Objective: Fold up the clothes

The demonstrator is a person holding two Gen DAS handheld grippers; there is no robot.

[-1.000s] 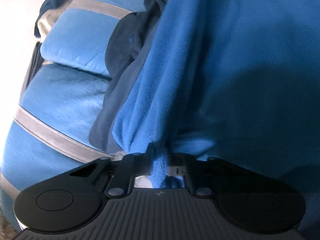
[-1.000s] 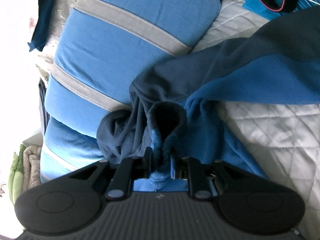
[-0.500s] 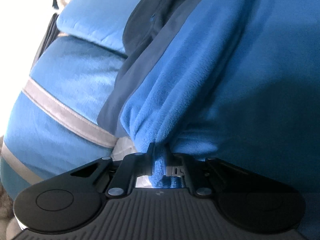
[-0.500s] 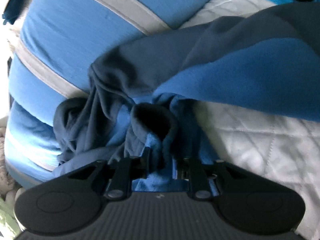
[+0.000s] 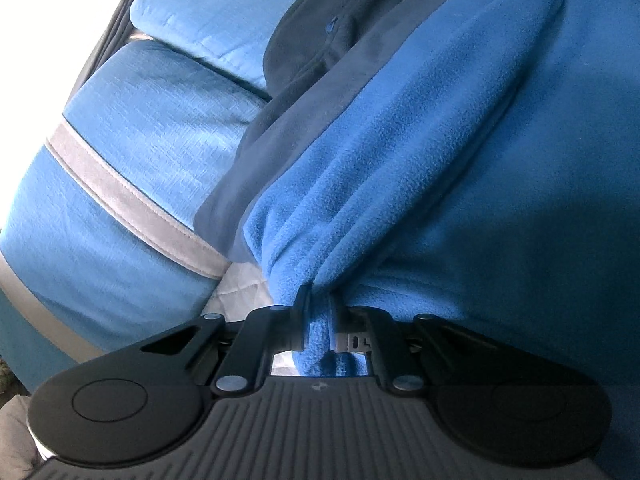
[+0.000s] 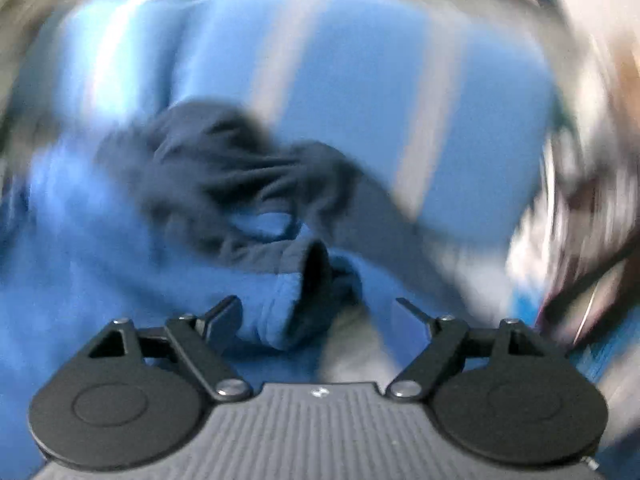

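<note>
Blue fleece garment with navy trim lies bunched against striped blue cushions over a white quilted cover. Left tool is clamped on a gathered fold. Right tool is opening, a cuff loose between its jaws.

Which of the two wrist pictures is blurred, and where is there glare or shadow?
Left wrist view: sharp; the fleece jacket falls into shadow at lower right; white glare burns out the upper left corner, beyond the striped cushion. Right wrist view: heavy motion blur smears jacket and cushion; only the right gripper body stays crisp.
</note>
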